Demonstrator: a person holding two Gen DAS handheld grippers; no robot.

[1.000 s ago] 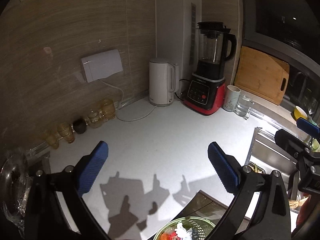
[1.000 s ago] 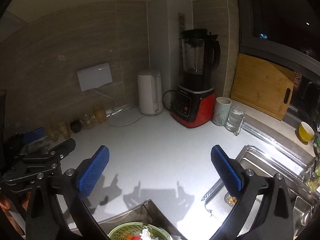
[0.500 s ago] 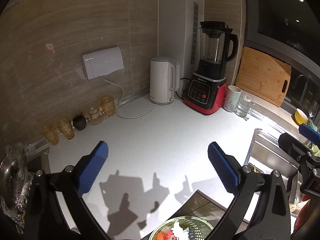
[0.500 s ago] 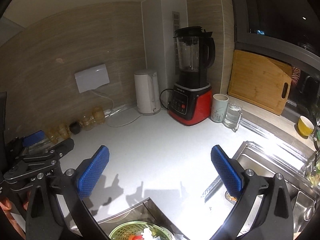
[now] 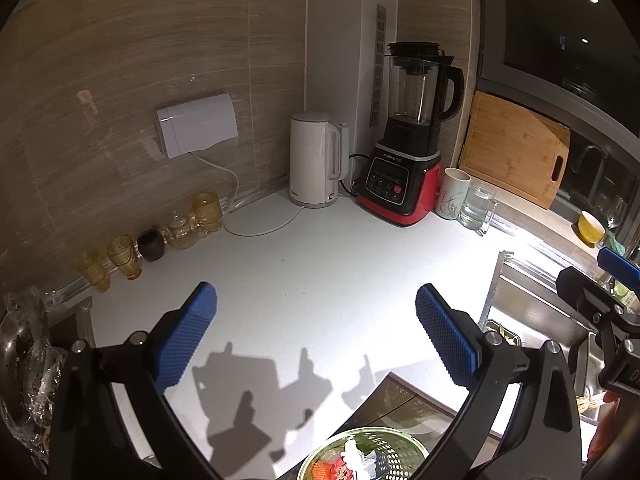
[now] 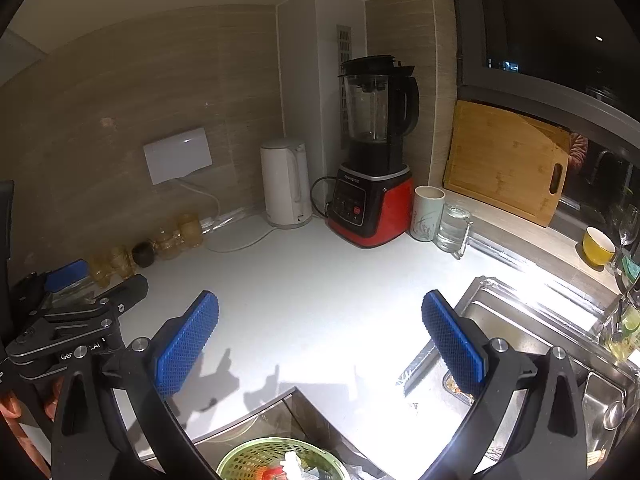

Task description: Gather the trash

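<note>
The left gripper [image 5: 316, 336] is spread wide, with nothing between its 2 blue pads [image 5: 186, 338]. The right gripper [image 6: 320, 340] is spread wide too, and it holds nothing. Both hang above the white counter [image 5: 320, 280].

Right below them, at the near edge, sits a green basket [image 5: 380, 446] full of holes. Inside it lies the trash [image 5: 352, 456]: white crumpled bits and some red and orange scraps. The basket shows in the right wrist view too [image 6: 256, 456]. It sits on a dark glass patch [image 6: 256, 420] set into the counter.

To the right is a shiny metal sink [image 6: 520, 320]. A small strainer [image 6: 456, 384] in it holds some food bits.

Far to the left, a crinkly clear plastic bag [image 5: 28, 360] shows at the edge.

Farther back, along the wall, stands a row of little yellow glasses [image 5: 124, 256], a small dark cup [image 5: 151, 244] and a little glass teapot [image 5: 182, 230].

In the far corner stand a white kettle [image 5: 316, 166] and a red and black blender [image 5: 408, 152]. Just beside the blender are a white mug [image 5: 454, 192] and a clear glass mug [image 5: 476, 208]. A wooden cutting board [image 5: 514, 148] leans against the window. A yellow bowl [image 5: 591, 227] sits on the ledge by the window.
</note>
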